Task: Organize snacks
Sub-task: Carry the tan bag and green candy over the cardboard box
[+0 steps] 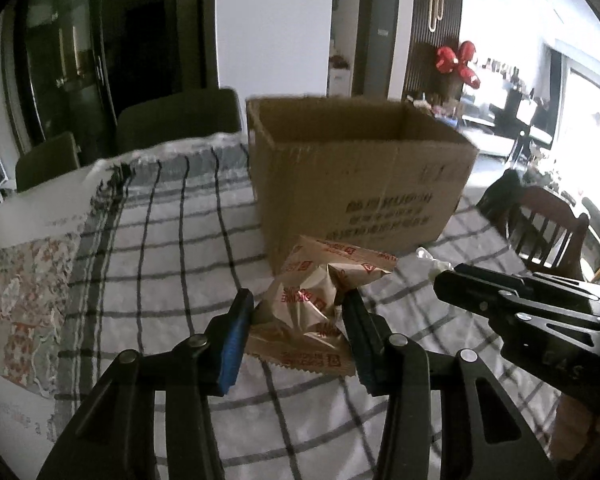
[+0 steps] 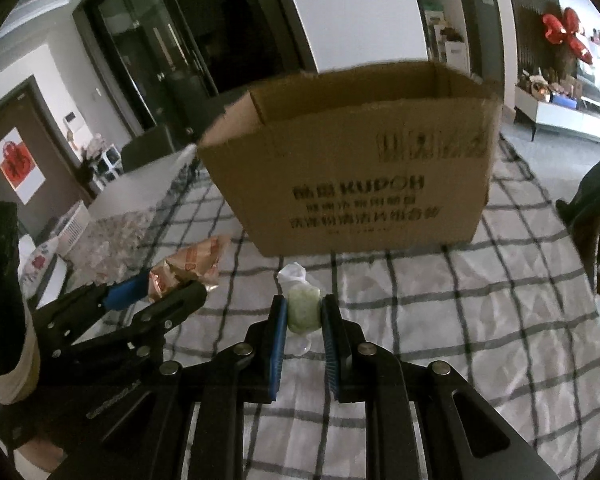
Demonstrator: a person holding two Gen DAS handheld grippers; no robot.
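My left gripper is shut on a tan snack packet with red print, lifted above the checked tablecloth. The right wrist view shows the same gripper and packet at the left. My right gripper is shut on a small pale green wrapped sweet with a twisted clear end. In the left wrist view that gripper comes in from the right, a bit of clear wrapper at its tip. An open cardboard box with dark print stands just beyond both grippers.
Dark chairs stand at the table's far side and a wooden chair at the right. A patterned cloth covers the table's left part. A sleeve shows at the far left of the right wrist view.
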